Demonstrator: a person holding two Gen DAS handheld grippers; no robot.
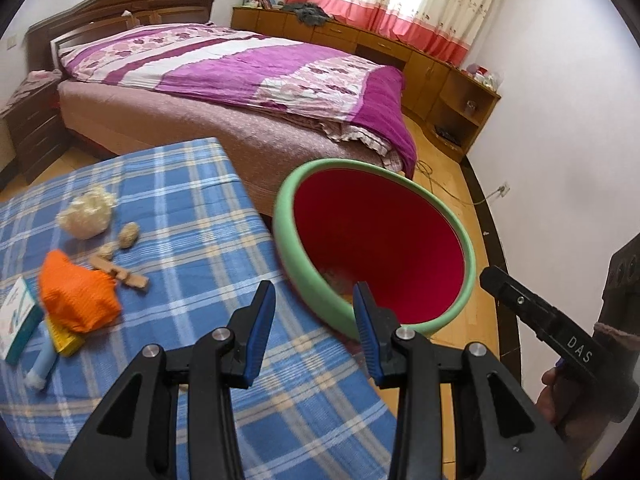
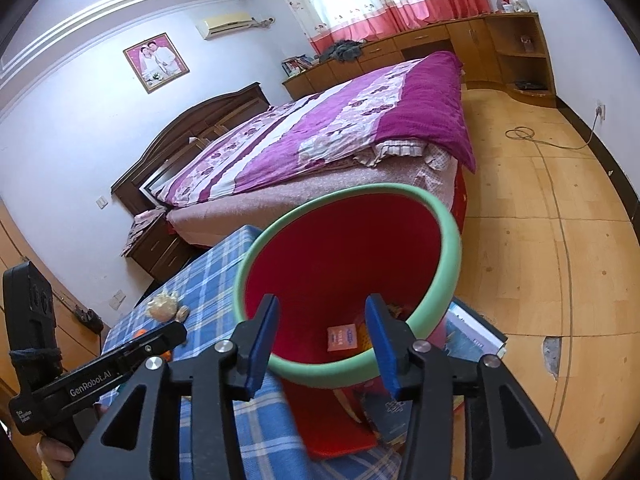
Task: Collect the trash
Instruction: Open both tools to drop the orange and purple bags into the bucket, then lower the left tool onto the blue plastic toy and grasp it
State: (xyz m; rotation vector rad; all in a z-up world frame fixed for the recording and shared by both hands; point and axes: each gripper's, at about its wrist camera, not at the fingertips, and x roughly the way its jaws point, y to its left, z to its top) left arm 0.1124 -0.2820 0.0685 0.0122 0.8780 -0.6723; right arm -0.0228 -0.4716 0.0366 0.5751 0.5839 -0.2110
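A red bin with a green rim [image 1: 285,216] stands at the right edge of the blue plaid table [image 1: 192,208]. My left gripper [image 1: 314,304] hovers open over the table edge by the bin's near rim, with nothing between its pads. On the cloth to its left lie a crumpled tissue [image 1: 86,216], peanut shells [image 1: 129,235], wooden stick pieces [image 1: 124,276] and an orange wad [image 1: 76,296]. My right gripper [image 2: 322,324] is open and empty over the bin's near rim [image 2: 320,374]. A small orange packet [image 2: 342,338] lies inside the bin.
A white and teal box [image 1: 16,312], a yellow item [image 1: 64,340] and a tube [image 1: 40,368] lie at the table's left. A book [image 2: 472,336] sits by the bin's base. The bed [image 1: 240,80] is behind, with wooden floor [image 2: 540,240] to the right.
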